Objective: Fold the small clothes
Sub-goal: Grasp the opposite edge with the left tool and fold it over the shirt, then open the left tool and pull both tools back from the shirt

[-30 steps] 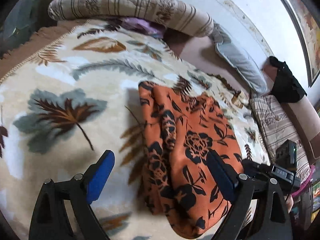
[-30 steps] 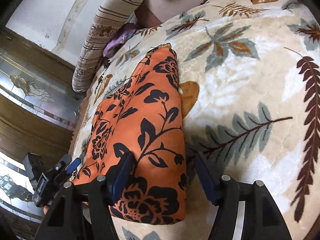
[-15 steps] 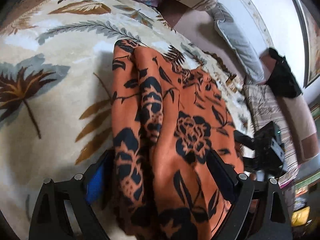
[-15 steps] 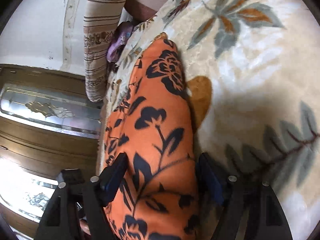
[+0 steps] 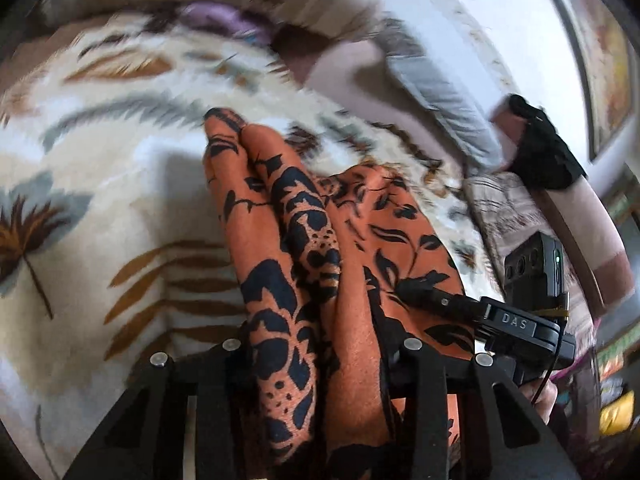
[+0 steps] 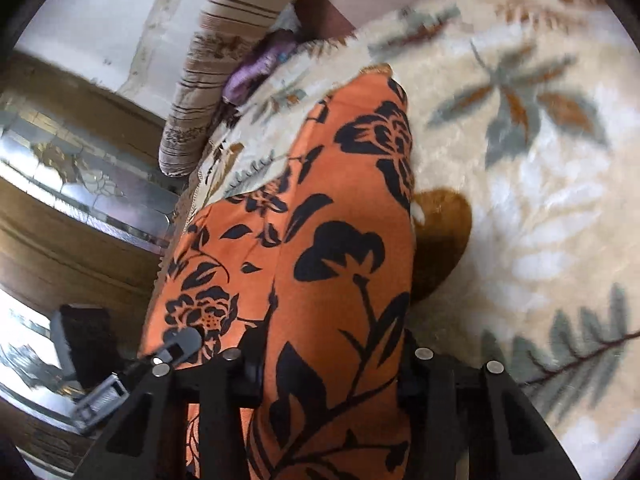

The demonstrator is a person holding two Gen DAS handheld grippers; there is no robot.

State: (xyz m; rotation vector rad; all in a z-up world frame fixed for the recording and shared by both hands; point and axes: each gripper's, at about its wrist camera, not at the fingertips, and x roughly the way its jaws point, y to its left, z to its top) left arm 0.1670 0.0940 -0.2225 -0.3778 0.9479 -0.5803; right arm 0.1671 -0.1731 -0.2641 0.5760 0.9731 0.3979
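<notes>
Leaf-print blanket (image 5: 120,184) is carrying the orange cloth (image 5: 304,264), both grippers (image 5: 320,356) (image 6: 328,364) closing on its near edge, lift-and-fold likely next.

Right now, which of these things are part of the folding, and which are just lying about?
Part of the job: orange cloth, left gripper, right gripper.

Lying about: blanket, striped cushion, purple cloth, black bag.

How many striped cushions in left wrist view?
2: one long beige striped bolster cushion, blurred, along the far edge of the leaf-print blanket; one striped flat cushion at right. More may be hidden.
</notes>
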